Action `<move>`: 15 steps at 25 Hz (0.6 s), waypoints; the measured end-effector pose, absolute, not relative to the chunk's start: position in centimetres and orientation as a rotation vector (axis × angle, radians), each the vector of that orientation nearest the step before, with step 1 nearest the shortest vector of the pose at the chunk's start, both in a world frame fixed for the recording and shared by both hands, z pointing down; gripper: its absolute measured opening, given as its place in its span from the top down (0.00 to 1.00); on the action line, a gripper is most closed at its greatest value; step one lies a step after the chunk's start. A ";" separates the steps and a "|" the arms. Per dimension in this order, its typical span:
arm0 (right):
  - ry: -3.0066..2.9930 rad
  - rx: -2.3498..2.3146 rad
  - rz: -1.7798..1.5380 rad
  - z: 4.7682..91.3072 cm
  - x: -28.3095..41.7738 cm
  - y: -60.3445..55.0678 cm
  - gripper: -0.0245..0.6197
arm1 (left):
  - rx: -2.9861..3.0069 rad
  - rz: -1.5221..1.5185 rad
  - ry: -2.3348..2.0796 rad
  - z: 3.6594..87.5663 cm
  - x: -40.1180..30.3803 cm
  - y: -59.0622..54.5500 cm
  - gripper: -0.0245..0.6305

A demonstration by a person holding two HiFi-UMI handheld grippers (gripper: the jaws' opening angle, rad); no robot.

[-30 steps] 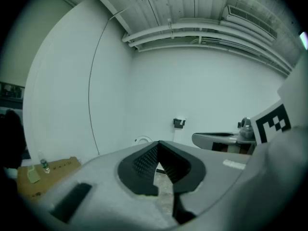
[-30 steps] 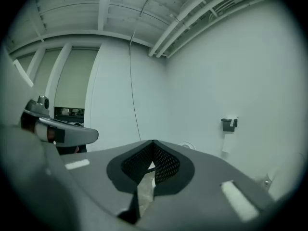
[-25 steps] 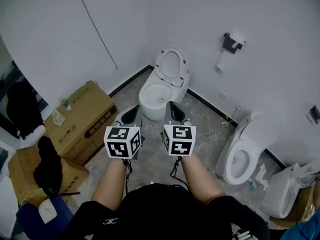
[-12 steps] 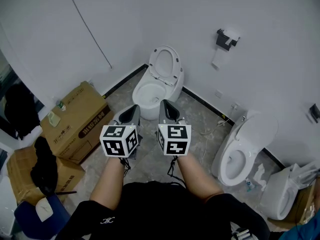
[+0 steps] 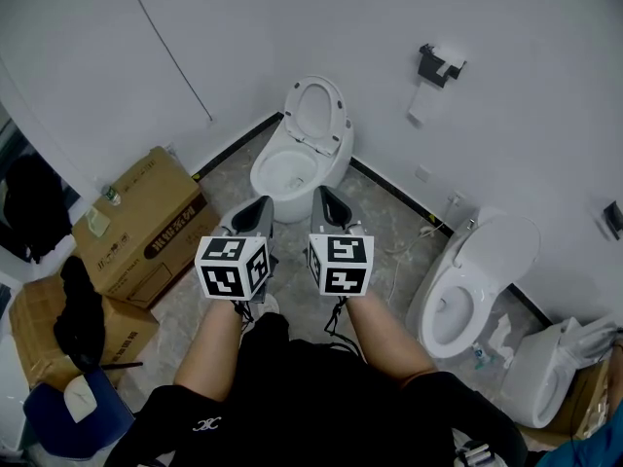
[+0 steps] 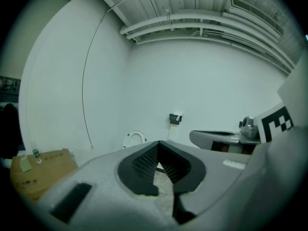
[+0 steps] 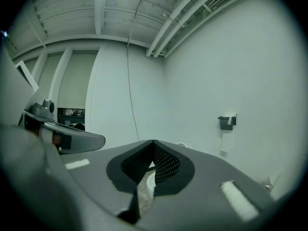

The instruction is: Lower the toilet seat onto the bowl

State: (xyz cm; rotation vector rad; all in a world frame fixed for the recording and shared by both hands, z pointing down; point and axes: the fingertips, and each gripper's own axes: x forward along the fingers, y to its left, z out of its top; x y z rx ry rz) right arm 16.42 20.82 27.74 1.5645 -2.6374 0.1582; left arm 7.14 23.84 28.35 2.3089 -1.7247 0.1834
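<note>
A white toilet stands against the far wall, its seat (image 5: 315,114) raised upright above the open bowl (image 5: 281,171). My left gripper (image 5: 261,205) and right gripper (image 5: 324,197) hover side by side in front of the bowl, short of it and touching nothing. Both are shut and empty. In the left gripper view the jaws (image 6: 158,142) meet at the tips, and the seat (image 6: 134,138) shows small to their left. The right gripper (image 7: 153,141) is likewise closed, with the seat's rim (image 7: 183,142) just peeking over it.
A second toilet (image 5: 465,285) with its lid up stands at the right, beside a bagged bin (image 5: 557,358). Cardboard boxes (image 5: 136,224) sit at the left. A paper holder (image 5: 437,63) hangs on the wall. A cable (image 5: 419,236) lies on the floor.
Both grippers have come forward toward the left toilet and sunk slightly, still side by side. The toilet now sits nearer their tips. The jaws have stayed closed.
</note>
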 end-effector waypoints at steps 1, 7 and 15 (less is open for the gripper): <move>-2.633 1.564 0.156 27.9 16.3 20.5 0.95 | 2.308 0.186 -1.726 28.5 7.0 23.6 0.95; -2.594 1.575 0.135 28.7 15.8 18.0 0.95 | 2.301 0.177 -1.713 29.5 6.2 20.8 0.95; -2.543 1.637 0.119 29.6 15.3 12.3 0.95 | 2.330 0.182 -1.670 30.4 5.3 15.0 0.95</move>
